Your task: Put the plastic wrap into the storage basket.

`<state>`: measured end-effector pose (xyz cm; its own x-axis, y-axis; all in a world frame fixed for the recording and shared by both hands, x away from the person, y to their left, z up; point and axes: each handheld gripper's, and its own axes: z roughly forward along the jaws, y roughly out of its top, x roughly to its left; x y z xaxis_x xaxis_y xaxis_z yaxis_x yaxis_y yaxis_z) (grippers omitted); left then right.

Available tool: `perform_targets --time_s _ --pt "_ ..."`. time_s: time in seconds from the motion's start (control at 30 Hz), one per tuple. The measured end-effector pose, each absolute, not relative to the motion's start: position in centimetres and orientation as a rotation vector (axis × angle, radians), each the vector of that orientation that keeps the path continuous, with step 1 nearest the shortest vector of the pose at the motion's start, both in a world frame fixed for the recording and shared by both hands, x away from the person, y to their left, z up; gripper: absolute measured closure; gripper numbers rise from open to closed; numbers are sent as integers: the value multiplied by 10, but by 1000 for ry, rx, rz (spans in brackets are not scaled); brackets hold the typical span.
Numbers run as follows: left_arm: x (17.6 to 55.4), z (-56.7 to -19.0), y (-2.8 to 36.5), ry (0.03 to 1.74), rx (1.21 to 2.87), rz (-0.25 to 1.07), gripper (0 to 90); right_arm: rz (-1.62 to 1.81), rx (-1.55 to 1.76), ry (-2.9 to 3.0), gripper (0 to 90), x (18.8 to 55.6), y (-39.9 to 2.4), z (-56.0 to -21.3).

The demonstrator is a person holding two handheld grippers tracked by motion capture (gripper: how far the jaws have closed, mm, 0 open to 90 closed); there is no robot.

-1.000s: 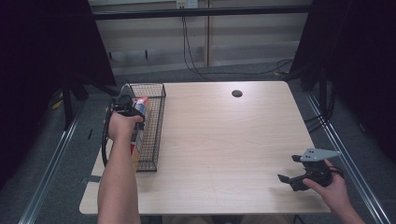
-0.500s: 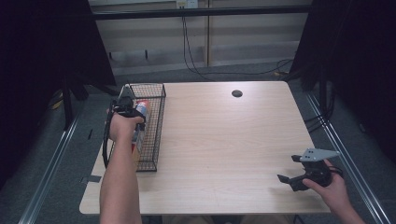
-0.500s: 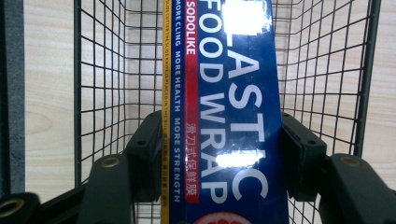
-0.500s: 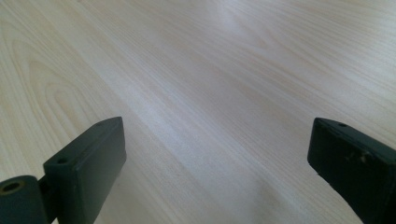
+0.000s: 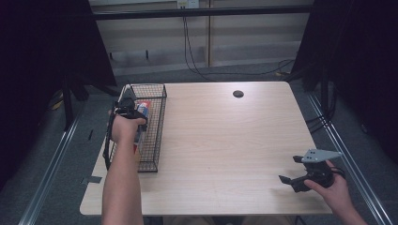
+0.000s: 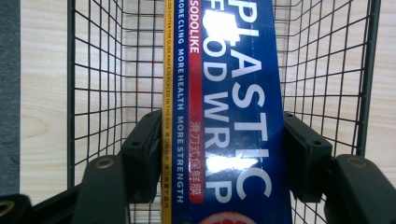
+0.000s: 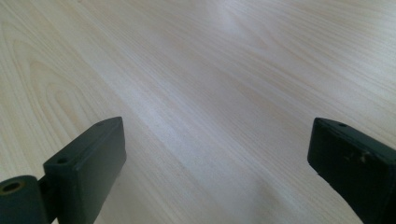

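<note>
The left gripper [image 5: 133, 107] points down into the wire basket [image 5: 160, 136] at the table's [image 5: 225, 136] left edge. A long blue box of plastic food wrap [image 6: 233, 116] runs lengthwise between its jaws and on ahead of them, along the basket's length. In the left gripper view the two black pads [image 6: 144, 154] stand right at the box's long sides. The jaws have just been opening, so the clamp looks let go, with the box sitting between loosened pads and no longer pinched. Taking the box across its narrow width suits its shape. It fits a modest jaw opening, and it could be lowered in line with the narrow basket without fouling the wire walls on either side of the jaws. The box appears to lie down inside the basket, beneath and beyond the fingertips, so the placing step seems all but done. The sensible next move would be to widen the jaws a little more and lift straight up, so the pads do not drag the box along. The right gripper [image 5: 288, 169] hovers low over bare wood at the table's near right corner, well apart from the basket, its jaws spread wide on nothing, evidently parked out of the way.
</note>
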<state>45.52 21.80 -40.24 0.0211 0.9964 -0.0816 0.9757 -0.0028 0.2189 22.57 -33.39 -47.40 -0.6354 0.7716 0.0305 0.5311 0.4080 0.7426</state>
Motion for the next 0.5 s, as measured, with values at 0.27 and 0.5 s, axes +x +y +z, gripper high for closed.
perform_targets --time_s 0.27,0.5 --pt "453 -402 220 2054 2049 157 348 1062 1133 2352 45 225 -333 -474" --pt "451 -398 222 2036 2034 147 296 1069 1125 2360 45 226 -332 -474"
